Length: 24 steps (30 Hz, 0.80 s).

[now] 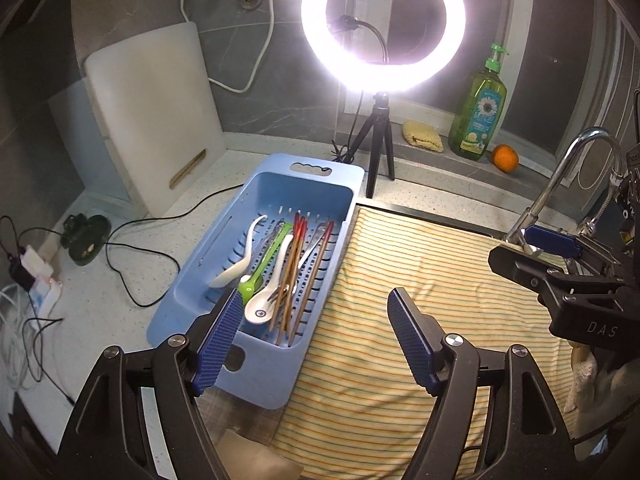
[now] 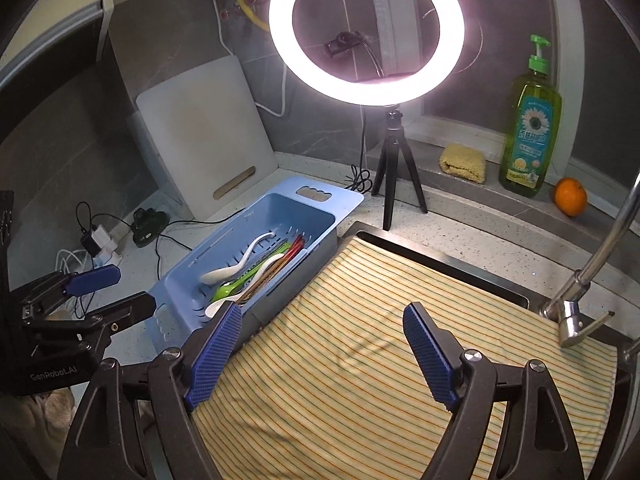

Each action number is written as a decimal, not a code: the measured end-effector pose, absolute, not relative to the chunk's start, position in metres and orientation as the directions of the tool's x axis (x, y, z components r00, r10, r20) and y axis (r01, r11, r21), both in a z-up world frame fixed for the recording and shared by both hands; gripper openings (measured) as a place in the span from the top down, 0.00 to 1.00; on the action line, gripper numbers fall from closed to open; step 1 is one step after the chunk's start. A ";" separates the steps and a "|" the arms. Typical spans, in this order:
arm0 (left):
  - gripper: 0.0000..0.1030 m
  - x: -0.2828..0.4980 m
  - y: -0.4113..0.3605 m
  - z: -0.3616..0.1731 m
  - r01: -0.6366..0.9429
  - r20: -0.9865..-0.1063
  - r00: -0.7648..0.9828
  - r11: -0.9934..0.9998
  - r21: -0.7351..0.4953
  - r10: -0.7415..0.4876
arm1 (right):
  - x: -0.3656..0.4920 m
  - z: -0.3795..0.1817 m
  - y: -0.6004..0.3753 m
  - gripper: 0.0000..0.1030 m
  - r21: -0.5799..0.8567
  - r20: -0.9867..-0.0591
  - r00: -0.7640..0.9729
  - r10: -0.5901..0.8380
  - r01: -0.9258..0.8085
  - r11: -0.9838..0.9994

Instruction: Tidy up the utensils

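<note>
Blue basket (image 1: 224,256) held spoons (image 1: 240,256) and chopsticks (image 1: 294,264) jumbled together, striped cloth (image 1: 400,280) bare, both tools, left tool (image 1: 316,344) and right tool (image 2: 322,350), wide and empty, fitting either unsorted or gathered utensils.

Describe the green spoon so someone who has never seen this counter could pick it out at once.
Left of the striped cloth sits a blue basket of utensils. The green spoon lies lengthwise among them, between two white spoons and beside the chopsticks. It is the only bright green piece there.
</note>
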State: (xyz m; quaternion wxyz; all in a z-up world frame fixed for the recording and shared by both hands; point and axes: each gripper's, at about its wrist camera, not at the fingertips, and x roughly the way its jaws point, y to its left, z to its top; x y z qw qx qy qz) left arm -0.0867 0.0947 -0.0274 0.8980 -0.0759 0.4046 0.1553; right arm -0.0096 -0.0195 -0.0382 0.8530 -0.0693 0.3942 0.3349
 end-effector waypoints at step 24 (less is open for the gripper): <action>0.27 -0.092 0.076 -0.022 -0.333 -0.747 0.626 0.943 0.006 0.226 | -0.018 -0.037 -0.039 0.22 0.184 -0.710 0.462 0.532 -0.607 0.773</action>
